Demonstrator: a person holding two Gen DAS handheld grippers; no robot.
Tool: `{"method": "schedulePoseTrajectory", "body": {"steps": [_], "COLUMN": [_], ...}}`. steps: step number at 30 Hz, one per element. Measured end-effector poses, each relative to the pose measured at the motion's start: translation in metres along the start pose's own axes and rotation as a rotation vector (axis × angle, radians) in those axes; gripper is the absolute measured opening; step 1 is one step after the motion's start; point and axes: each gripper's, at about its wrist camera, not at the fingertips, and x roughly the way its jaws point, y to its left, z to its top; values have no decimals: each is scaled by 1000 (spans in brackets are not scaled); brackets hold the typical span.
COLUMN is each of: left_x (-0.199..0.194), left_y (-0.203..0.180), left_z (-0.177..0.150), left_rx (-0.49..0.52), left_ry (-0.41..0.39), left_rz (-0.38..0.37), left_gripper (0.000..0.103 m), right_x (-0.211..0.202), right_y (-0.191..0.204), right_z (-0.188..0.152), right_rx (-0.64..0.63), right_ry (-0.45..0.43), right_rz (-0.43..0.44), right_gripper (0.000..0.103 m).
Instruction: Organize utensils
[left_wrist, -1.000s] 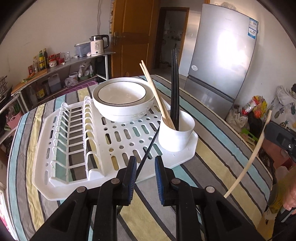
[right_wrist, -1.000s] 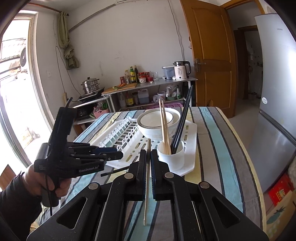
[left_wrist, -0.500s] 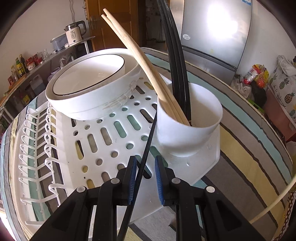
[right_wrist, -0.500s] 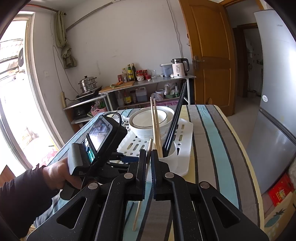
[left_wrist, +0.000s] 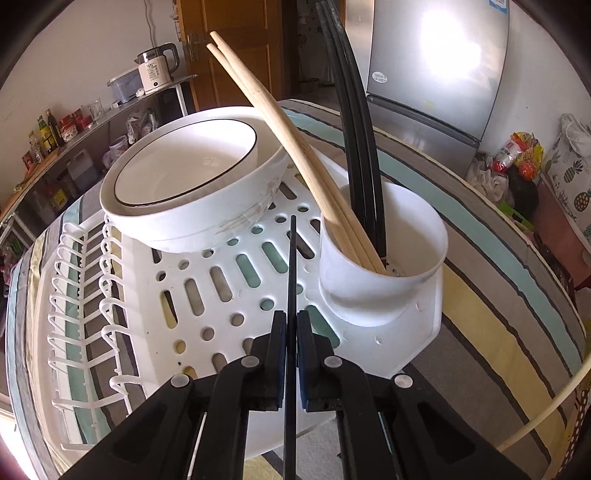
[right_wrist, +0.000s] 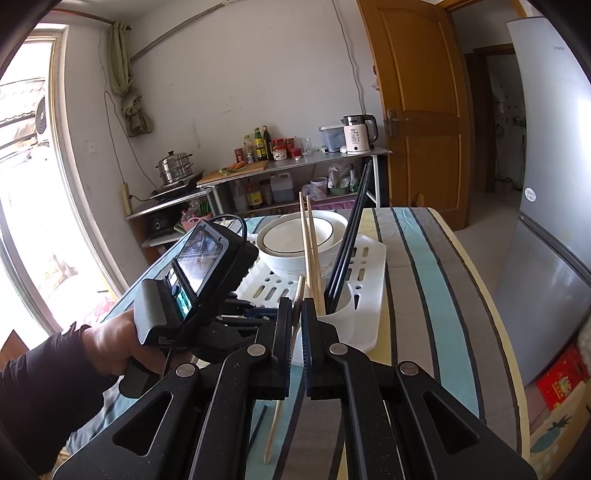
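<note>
My left gripper (left_wrist: 291, 325) is shut on a black chopstick (left_wrist: 292, 266), held upright above the white drying rack (left_wrist: 207, 295), just left of the white utensil cup (left_wrist: 384, 266). The cup holds two wooden chopsticks (left_wrist: 280, 133) and black chopsticks (left_wrist: 354, 122). My right gripper (right_wrist: 294, 314) is shut on a wooden chopstick (right_wrist: 275, 424) and hovers behind the left gripper, short of the cup (right_wrist: 340, 314). That wooden chopstick also shows at the right edge of the left wrist view (left_wrist: 546, 410).
A white bowl (left_wrist: 192, 184) sits on the rack behind the cup. The striped tablecloth (right_wrist: 424, 280) covers the round table. A fridge (right_wrist: 554, 221) stands to the right, a shelf with a kettle (right_wrist: 356, 134) and bottles at the back.
My left gripper has closed tight on the black chopstick and turned it upright, near the cup. My right gripper moved slightly forward with its wooden chopstick.
</note>
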Motion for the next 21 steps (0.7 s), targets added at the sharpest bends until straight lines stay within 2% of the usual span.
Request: {"method": "schedulePoseTrajectory", "body": {"steps": [6,13,21], "left_x": [-29,-94,-154], "left_y": [15,22,15], "left_z": [-9,-24,-32], "left_rx": [-59,-125,-133], "left_ry": [-53,-185,-301], "left_rz": [-9,-40,-40], "left_gripper": [5,5,5], "right_x": [-2,-11,-23], "right_y": [3,8,13], "right_z": [-1,2,4], "right_rx": [0,-4,-5], "right_ry": [-4,-21,-45], "right_rz": [0,-4,-14], "right_gripper": [5,4,4]}}
